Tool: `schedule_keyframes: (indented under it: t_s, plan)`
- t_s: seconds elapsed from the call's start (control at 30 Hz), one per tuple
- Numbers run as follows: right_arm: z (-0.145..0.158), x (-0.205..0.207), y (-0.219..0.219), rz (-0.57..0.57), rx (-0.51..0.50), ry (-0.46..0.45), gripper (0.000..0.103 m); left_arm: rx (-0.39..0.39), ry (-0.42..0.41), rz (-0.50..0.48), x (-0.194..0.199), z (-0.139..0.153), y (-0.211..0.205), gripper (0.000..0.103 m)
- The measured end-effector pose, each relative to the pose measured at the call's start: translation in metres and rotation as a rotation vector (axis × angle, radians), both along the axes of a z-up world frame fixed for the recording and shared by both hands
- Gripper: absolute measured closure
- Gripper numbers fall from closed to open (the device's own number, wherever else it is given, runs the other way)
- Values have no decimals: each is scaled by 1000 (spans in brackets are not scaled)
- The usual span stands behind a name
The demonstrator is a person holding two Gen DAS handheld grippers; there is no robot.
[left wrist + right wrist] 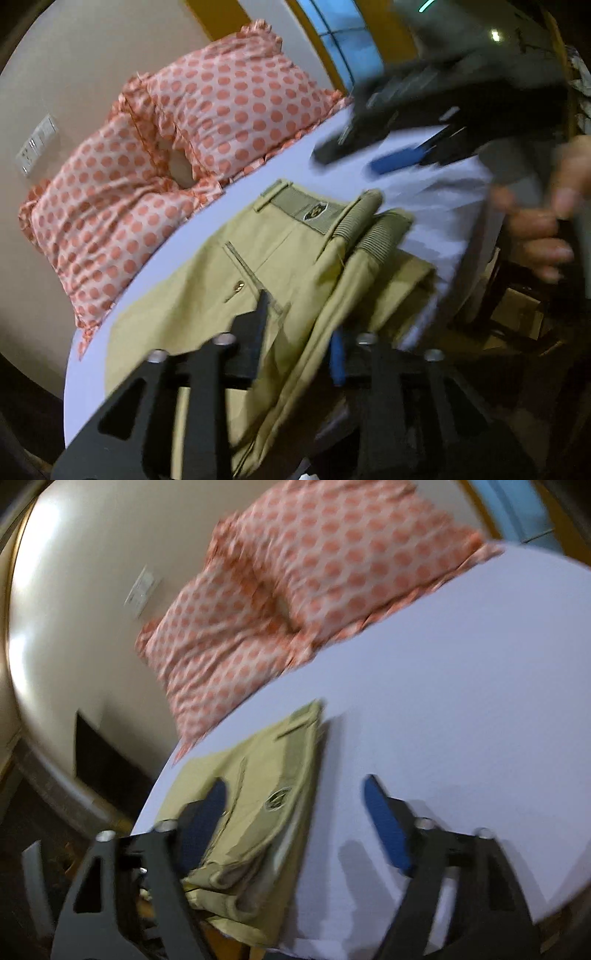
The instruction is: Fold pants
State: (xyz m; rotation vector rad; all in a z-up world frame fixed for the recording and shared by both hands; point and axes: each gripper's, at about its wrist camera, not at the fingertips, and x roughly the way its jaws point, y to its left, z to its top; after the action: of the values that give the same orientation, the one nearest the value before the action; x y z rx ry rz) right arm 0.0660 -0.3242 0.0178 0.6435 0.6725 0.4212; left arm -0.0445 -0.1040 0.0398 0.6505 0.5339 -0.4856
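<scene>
The left gripper point(299, 328) seemingly pinches a raised fold of the khaki pants point(207, 295); the right gripper point(295, 819) hovers spread wide above them.

Two close wrist views, shared pants point(229, 295)

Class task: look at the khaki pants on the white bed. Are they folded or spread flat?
Folded. The khaki pants lie doubled, leg cuffs brought up beside the waistband; layered edges show in the right wrist view.

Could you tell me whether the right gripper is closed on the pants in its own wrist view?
No, the right gripper stands wide open, its two blue pads spread apart above the khaki pants and the white sheet.
</scene>
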Motion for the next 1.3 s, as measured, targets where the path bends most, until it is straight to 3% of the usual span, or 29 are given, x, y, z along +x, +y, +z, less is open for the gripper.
schedule_keyframes:
  t_s: [0.07,0.13,0.17,0.27,0.37,0.47,0.53,0.6,0.8,0.87,0.9,0.93,0.97,1.07,1.17,1.3]
  plan:
    - [-6,12,13,46,-20,44,46,-73,23,-27,-9,16,21,45]
    - [-12,18,22,64,-61,80,49,-162,72,-2,-9,29,43,42]
    - [-16,22,27,74,-80,101,55,-216,108,39,0,37,62,37]
    - [-19,25,41,136,-85,98,61,-414,214,330,57,46,149,33]
    - [-17,23,51,163,-123,82,61,-507,331,522,101,29,210,33]
    - [-20,27,46,163,-77,91,62,-531,433,552,126,11,227,33]
    - [-20,27,52,182,-100,72,61,-572,525,507,141,1,225,33]
    - [-18,25,59,206,-137,55,61,-566,567,475,152,-5,217,33]
    - [-21,26,58,268,-132,50,63,-502,589,441,162,-9,197,28]
    - [-25,30,63,351,-83,85,83,-492,599,454,163,-7,200,46]
    - [-28,31,62,376,-43,95,84,-490,601,458,163,-7,203,53]
    - [-29,33,60,392,0,104,87,-492,600,463,162,-5,205,75]
    - [-31,34,57,397,40,113,88,-504,600,462,162,-3,208,89]
    - [-21,45,51,400,110,117,88,-496,582,458,165,5,206,95]
    - [9,70,57,394,55,63,88,-413,504,440,180,17,186,95]
    - [36,113,54,322,-6,22,89,-416,376,442,224,43,169,95]
